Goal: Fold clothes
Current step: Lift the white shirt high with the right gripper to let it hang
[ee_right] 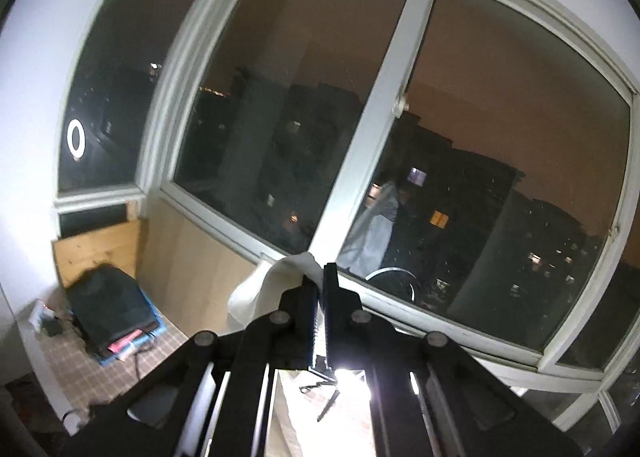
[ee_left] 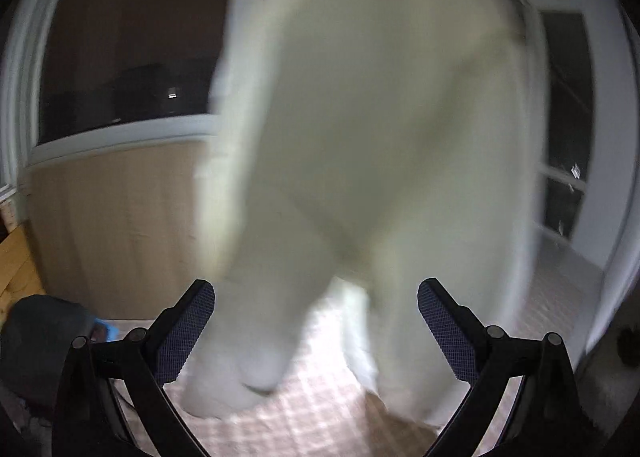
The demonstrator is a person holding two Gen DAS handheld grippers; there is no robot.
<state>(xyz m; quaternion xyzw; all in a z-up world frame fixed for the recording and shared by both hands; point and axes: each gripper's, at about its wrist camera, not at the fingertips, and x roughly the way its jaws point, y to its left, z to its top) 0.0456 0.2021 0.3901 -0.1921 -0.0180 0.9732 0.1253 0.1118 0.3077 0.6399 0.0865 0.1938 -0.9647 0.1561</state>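
While our R gripper (ee_right: 319,277) pinches the white garment (ee_left: 372,129) by a top edge, it hangs lengthwise just ahead of our spread-open L gripper (ee_left: 316,297).

White garment (ee_left: 372,129) hanging, lifted, hem near bedding

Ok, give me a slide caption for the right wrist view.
Right tongs shut on a white garment, held up before a night-dark window.
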